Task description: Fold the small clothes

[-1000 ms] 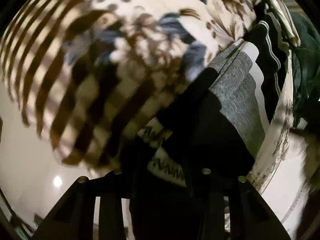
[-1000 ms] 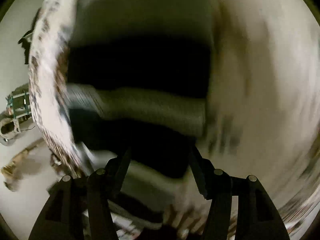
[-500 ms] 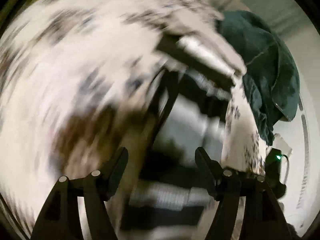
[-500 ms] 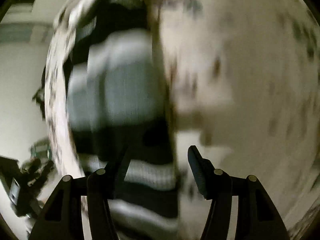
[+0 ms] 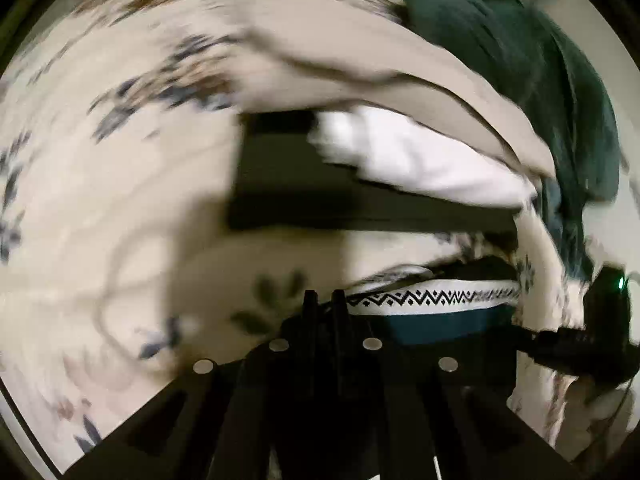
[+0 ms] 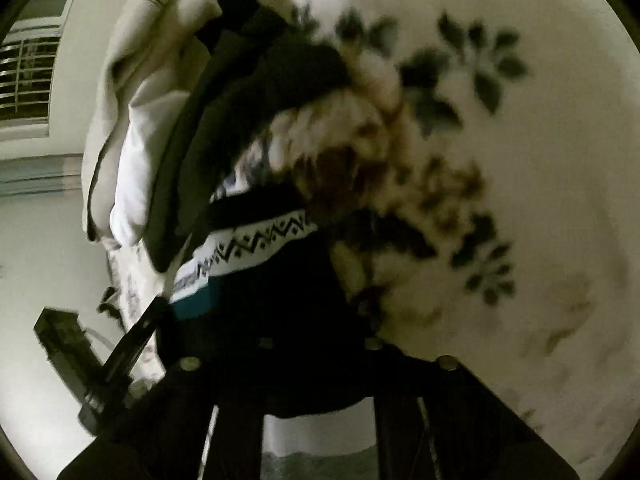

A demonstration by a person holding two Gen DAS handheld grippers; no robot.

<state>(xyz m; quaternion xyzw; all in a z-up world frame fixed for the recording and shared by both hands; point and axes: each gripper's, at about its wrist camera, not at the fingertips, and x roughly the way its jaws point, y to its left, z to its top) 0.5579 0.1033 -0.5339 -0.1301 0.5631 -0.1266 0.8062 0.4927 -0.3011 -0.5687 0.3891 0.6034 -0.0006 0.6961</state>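
Both grippers, spread half a second ago, now grip: left gripper (image 5: 322, 300) pinched together on the patterned garment (image 5: 432, 294) at lower centre, presumably holding its edge for folding; right gripper (image 6: 316, 344) apparently clamps it, fingertips hidden. Beyond lies floral bedding (image 5: 100, 200), with a green cloth (image 5: 520, 80) upper right.

Our left tongs (image 5: 322, 300) are matte black plastic: two thin flat fingers (image 5: 310, 308) rise from a broad angular frame studded with four round silver screws (image 5: 373, 344). Our right tongs (image 6: 316, 344) share that black frame, with dull round screws (image 6: 447, 361) along its top edge, its fingertips lost in dark blur.
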